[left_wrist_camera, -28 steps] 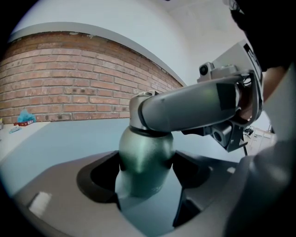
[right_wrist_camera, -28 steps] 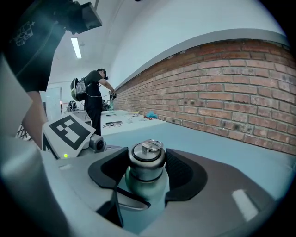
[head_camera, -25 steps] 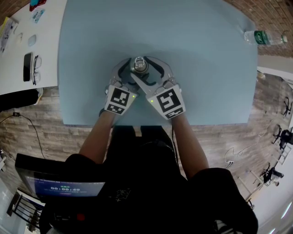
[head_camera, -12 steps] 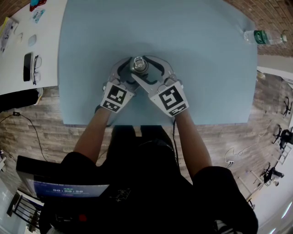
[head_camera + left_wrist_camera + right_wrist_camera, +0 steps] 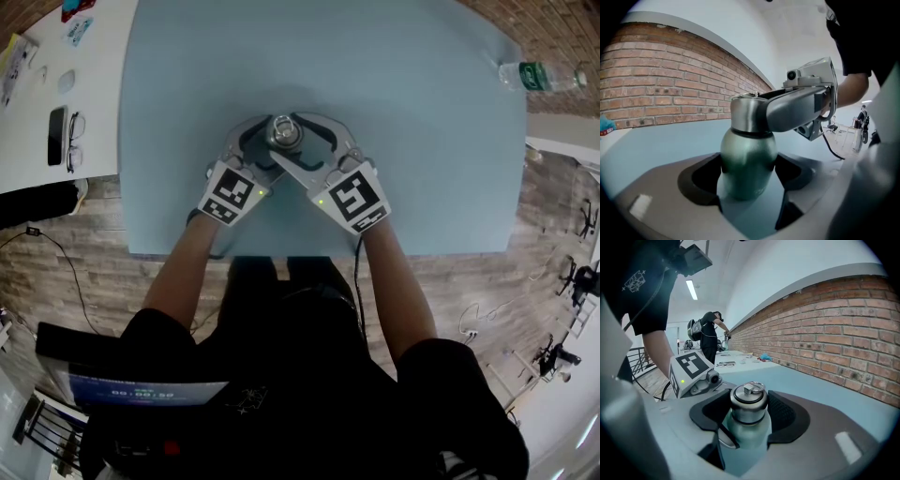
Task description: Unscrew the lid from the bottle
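Your two forearms reach out from your body and converge in a V over the near edge of the blue bench (image 5: pixel 394 84). The left forearm (image 5: pixel 183 272) angles in from the left and the right forearm (image 5: pixel 389 281) from the right. Both hands point forward and a little downward. The marker cube on the left hand (image 5: pixel 230 194) and the one on the right hand (image 5: pixel 349 199) sit side by side and near each other, each with its top face turned slightly outward.

Your left fingers (image 5: pixel 656 201) stand wide and close on the bottle (image 5: pixel 747 164). Its rounded green body sits upright between them, with a dark pad pressed against each side. The bottle stands on the bench, right where both sets of fingers meet.

Your right fingers (image 5: pixel 825 427) ride higher than the left ones and are also spread wide. They hold the silver lid (image 5: pixel 748 401), which sits between the ribbed pads and touches them, its small ring lying on top. In the left gripper view one right finger lies across the lid, just above the bottle's shoulder. In the head view the right fingers ring the lid from the right and the left fingers come in from the left beneath them. The lid is seated on the bottle's neck.

Well beyond your right fingers, at the far right corner of the bench, a clear plastic bottle (image 5: pixel 539 77) lies on its side. Off to the left of your left fingers, a pair of glasses (image 5: pixel 75 141) and a phone (image 5: pixel 56 136) rest on a white table (image 5: pixel 94 56).
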`<action>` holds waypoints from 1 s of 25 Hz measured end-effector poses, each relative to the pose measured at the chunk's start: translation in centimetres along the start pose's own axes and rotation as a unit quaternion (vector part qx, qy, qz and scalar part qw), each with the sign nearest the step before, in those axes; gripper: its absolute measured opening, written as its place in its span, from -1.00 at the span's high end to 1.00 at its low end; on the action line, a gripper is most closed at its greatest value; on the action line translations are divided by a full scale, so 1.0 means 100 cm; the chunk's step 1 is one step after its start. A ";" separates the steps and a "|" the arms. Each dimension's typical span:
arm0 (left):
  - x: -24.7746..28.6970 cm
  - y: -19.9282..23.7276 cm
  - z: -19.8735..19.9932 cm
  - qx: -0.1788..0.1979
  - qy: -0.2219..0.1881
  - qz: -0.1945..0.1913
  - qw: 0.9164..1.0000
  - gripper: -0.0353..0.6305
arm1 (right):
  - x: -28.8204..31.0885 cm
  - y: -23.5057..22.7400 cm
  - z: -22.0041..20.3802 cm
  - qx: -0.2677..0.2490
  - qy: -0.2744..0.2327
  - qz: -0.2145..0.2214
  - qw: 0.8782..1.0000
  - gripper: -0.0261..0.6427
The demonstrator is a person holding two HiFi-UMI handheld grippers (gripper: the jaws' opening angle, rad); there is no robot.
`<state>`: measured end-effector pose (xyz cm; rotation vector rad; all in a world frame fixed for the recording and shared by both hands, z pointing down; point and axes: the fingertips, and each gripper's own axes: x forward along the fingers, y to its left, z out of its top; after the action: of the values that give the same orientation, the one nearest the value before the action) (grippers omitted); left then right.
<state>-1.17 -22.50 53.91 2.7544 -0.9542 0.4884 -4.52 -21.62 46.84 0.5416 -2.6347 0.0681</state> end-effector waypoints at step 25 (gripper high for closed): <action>-0.005 0.003 0.000 -0.019 -0.007 0.039 0.999 -0.30 | 0.000 -0.001 0.001 0.012 -0.015 -0.009 1.000 0.01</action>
<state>-1.68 -22.44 53.70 2.6988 -1.0675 0.4581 -4.51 -21.74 46.75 0.5791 -2.6605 0.0874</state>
